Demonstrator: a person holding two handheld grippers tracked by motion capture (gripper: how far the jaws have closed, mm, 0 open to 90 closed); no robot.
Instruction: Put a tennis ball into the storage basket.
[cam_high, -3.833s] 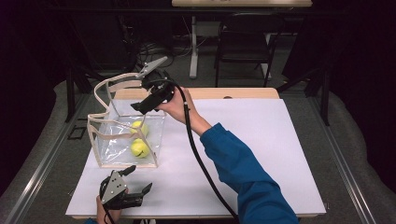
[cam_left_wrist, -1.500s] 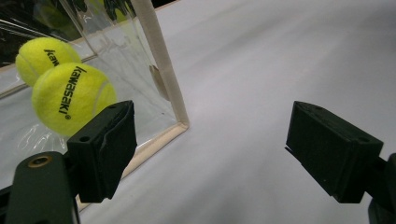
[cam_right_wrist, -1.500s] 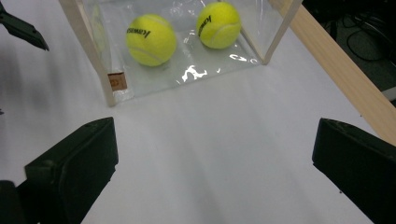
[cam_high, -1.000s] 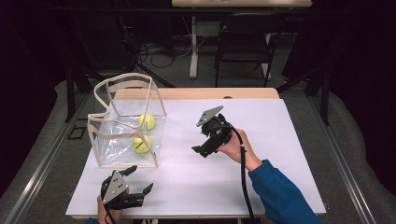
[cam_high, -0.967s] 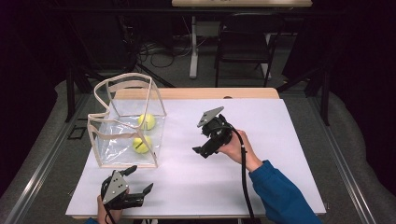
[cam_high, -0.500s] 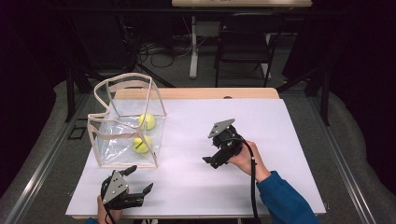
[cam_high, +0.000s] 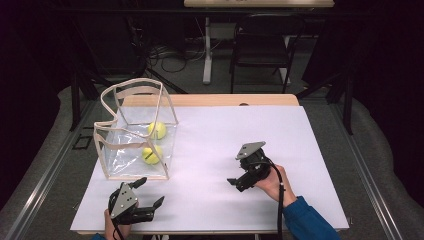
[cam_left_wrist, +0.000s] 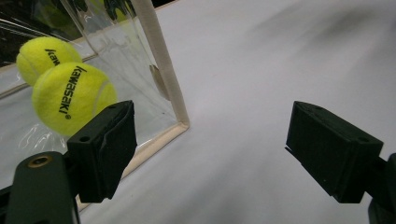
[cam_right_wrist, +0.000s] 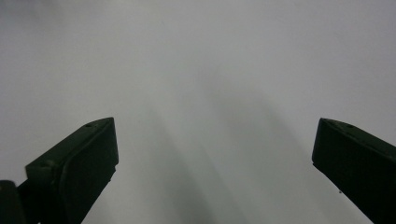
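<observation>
A clear plastic bag with beige trim (cam_high: 135, 135) stands open on the white table (cam_high: 215, 135) at the left. Two yellow tennis balls lie inside it, one nearer (cam_high: 151, 154) and one farther back (cam_high: 157, 130); the left gripper view shows both through the clear wall, the nearer ball (cam_left_wrist: 70, 95) and the farther ball (cam_left_wrist: 39, 53). My left gripper (cam_high: 150, 192) rests open on the table just in front of the bag, jaws wide in the left gripper view (cam_left_wrist: 212, 144). My right gripper (cam_high: 235, 184) is open above bare table right of centre, held by a hand in a blue sleeve; its own view (cam_right_wrist: 212, 163) has nothing between the jaws.
The bag's beige corner post (cam_left_wrist: 163, 70) stands close ahead of the left gripper. A wooden strip (cam_high: 210, 100) runs along the table's far edge. A dark chair (cam_high: 262, 50) and cables stand on the floor beyond. Metal rails flank the table.
My right gripper has drawn back from over the bag to the table's right-centre and dropped lower toward the front. The left gripper and the balls have stayed put.
</observation>
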